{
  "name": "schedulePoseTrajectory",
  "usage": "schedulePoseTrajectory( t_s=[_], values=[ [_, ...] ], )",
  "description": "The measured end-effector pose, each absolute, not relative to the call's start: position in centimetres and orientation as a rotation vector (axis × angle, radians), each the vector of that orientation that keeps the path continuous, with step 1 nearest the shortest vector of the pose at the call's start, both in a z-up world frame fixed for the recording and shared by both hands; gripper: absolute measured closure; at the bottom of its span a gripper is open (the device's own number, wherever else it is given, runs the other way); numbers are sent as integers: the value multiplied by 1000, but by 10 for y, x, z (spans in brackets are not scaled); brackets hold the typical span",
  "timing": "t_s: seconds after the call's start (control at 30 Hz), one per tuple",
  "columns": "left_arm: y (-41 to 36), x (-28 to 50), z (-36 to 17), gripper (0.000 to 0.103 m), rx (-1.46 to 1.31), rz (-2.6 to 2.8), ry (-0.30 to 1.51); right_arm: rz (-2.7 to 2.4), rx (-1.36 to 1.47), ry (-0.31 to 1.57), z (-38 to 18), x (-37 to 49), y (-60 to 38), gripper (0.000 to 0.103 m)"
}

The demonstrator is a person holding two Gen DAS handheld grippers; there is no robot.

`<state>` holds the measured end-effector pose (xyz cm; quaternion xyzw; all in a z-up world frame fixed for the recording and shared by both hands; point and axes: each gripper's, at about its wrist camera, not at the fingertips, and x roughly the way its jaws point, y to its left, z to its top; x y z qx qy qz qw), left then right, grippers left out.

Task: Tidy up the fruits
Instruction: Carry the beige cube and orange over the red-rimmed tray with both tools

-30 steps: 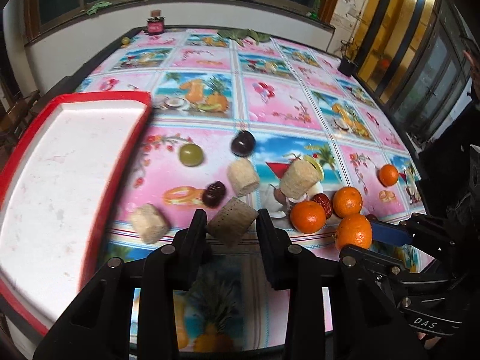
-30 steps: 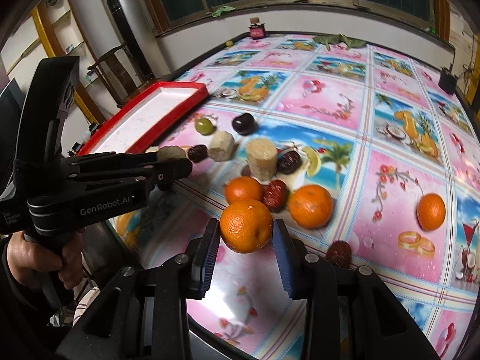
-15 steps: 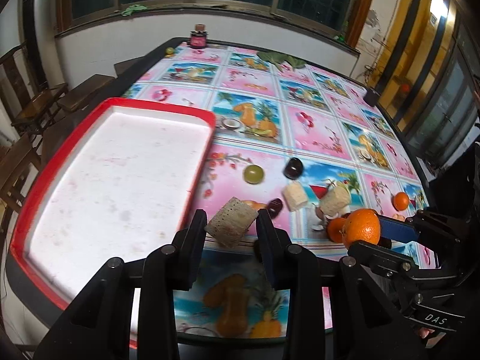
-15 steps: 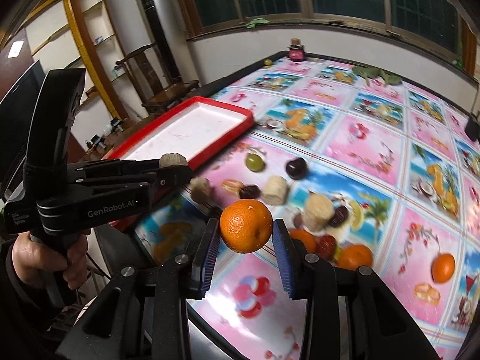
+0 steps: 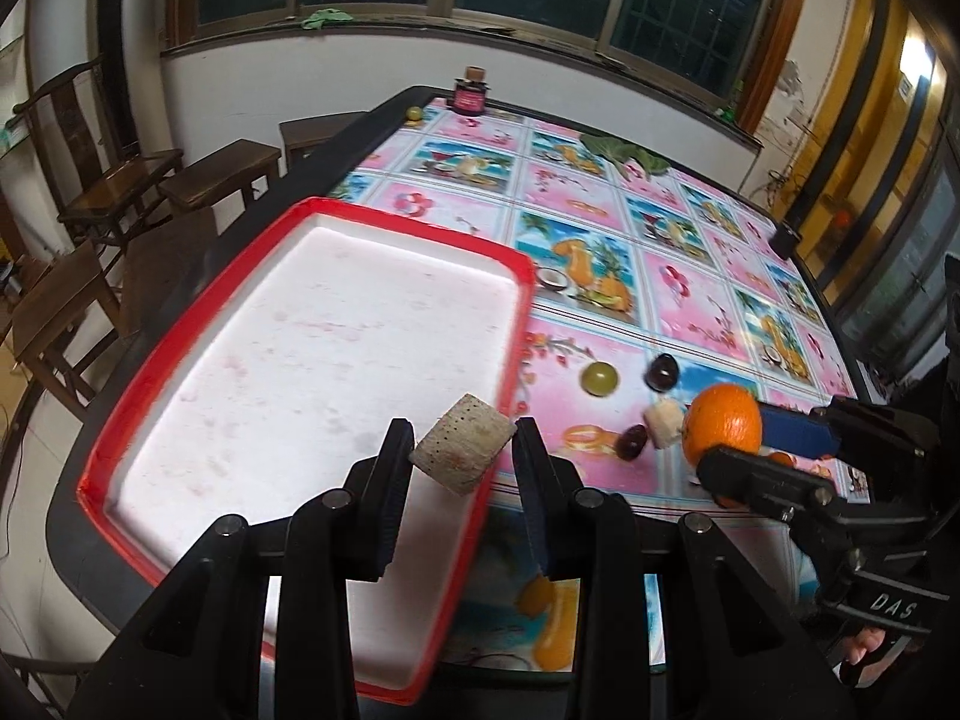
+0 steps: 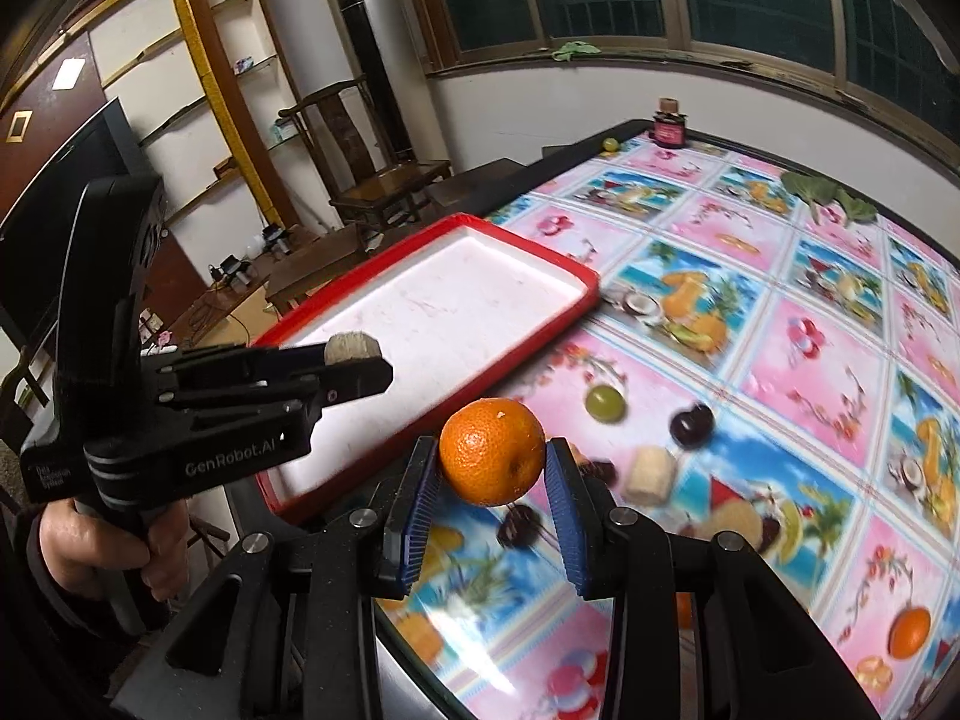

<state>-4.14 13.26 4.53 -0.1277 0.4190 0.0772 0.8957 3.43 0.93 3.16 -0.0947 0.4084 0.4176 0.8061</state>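
Orange point(image 6: 492, 450) pinched in right gripper point(image 6: 491, 468), held above table point(image 6: 780, 360) edge near red tray point(image 5: 504, 360). Left gripper point(image 5: 462, 450) clamped on beige chunk point(image 5: 462, 450), hanging over tray corner. Grape point(image 5: 599, 378), dark fruits, another chunk still on cloth.

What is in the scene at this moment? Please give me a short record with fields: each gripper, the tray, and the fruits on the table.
left gripper: shut on beige chunk, held above the tray's near corner
right gripper: shut on orange, above the table
tray: red rim, white inside, nothing in it
table: green grape, dark plum, more pieces beside them
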Motion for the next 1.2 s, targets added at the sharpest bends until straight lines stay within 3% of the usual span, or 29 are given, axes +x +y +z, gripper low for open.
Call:
schedulePoseTrajectory(
  t_s=[0.63, 1.2],
  values=[
    [193, -52, 22, 71, -346, 253, 885, 990, -209, 881, 24, 60, 85, 67],
    [223, -51, -8, 71, -374, 317, 945, 1039, -299, 984, -31, 68, 140, 67]
  ],
)
